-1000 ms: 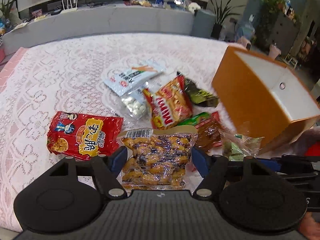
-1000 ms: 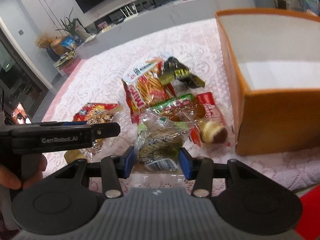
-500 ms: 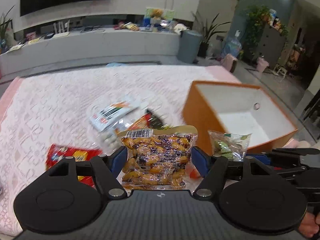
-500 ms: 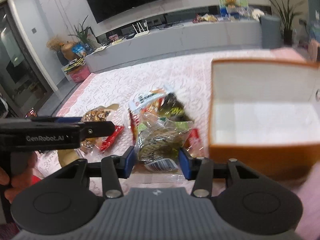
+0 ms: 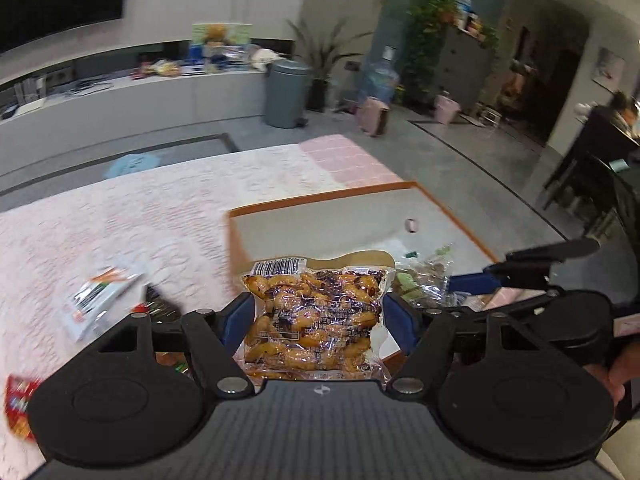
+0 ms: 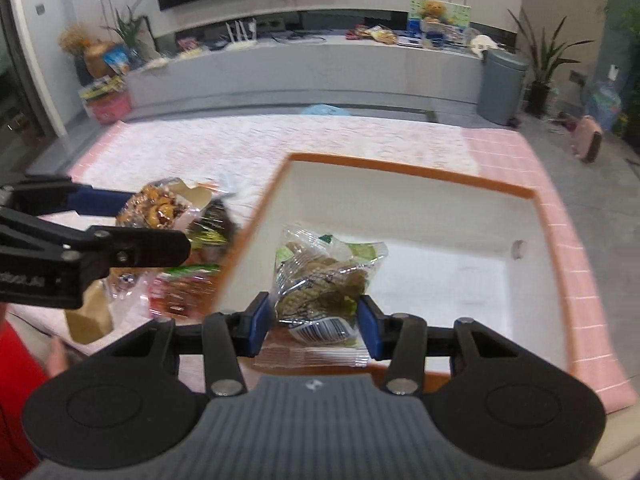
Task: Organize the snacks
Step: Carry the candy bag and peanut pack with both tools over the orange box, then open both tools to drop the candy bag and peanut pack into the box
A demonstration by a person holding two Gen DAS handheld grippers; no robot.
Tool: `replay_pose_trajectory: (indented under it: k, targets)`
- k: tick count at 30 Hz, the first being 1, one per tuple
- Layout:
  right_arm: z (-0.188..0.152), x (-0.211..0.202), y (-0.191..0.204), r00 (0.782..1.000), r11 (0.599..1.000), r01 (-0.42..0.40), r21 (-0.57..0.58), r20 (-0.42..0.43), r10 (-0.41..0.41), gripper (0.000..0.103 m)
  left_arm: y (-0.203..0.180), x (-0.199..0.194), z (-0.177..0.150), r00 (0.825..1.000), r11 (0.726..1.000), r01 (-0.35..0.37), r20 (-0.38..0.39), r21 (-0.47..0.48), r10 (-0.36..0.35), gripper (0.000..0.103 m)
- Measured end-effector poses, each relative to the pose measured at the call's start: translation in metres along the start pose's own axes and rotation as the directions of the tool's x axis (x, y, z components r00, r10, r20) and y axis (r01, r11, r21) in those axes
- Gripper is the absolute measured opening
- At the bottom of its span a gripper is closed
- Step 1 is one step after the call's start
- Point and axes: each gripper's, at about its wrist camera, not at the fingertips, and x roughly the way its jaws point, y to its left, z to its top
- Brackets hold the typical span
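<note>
- Both grippers have swung from the snack pile over to the orange box (image 6: pixel 404 170), each carrying its packet along.
- Far left on the lace tablecloth (image 5: pixel 120 216), a white packet (image 5: pixel 98 300) lies blurred, with a red packet (image 5: pixel 18 408) at the near left edge.
- Left gripper (image 5: pixel 320 320) is clamped on a clear bag of golden-brown snacks (image 5: pixel 316 320), blue pads pressed against both its sides; the bag hangs at the box's near left corner, barcode end pointing away.
- From the right camera, loose packets (image 6: pixel 180 284) sit on the cloth just left of the box.
- Right gripper (image 6: pixel 314 324) pinches a clear bag of green-brown snacks (image 6: pixel 324 276) between its blue pads, jaws partly closed around it, barcode end toward the camera.
- That bag hovers over the box's near wall, above the white inside (image 6: pixel 440 272).
- Right side of the box shows a small round hole (image 6: pixel 519 247) in its wall.
</note>
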Motion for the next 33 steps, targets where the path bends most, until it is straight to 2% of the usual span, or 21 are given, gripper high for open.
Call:
replay_pose_trajectory:
  k: [6, 13, 21, 27, 33]
  targets:
    - [0.012, 0.018, -0.033, 0.996, 0.999, 0.037, -0.023, -0.078, -0.039, 0.046, -0.019, 0.046, 0.019, 0.997, 0.996, 0.052, -0.064, 0.068, -0.048, 0.081]
    - [0.015, 0.05, -0.06, 0.984, 0.997, 0.061, -0.039, -0.166, -0.067, 0.046, -0.027, 0.094, 0.024, 0.987, 0.988, 0.06, -0.159, 0.145, -0.037, 0.081]
    - [0.013, 0.089, -0.07, 0.965, 0.997, 0.023, -0.069, -0.259, -0.04, 0.046, -0.025, 0.127, 0.02, 0.971, 0.975, 0.08, -0.238, 0.207, -0.029, 0.081]
    - [0.01, 0.113, -0.073, 0.941, 0.995, 0.0, -0.102, -0.337, -0.035, 0.046, -0.031, 0.145, 0.017, 0.957, 0.946, 0.081, -0.289, 0.314, 0.014, 0.081]
    - [0.005, 0.13, -0.076, 0.916, 0.994, -0.033, -0.107, -0.4, -0.012, 0.046, -0.034, 0.156, 0.013, 0.949, 0.925, 0.086, -0.312, 0.369, 0.037, 0.081]
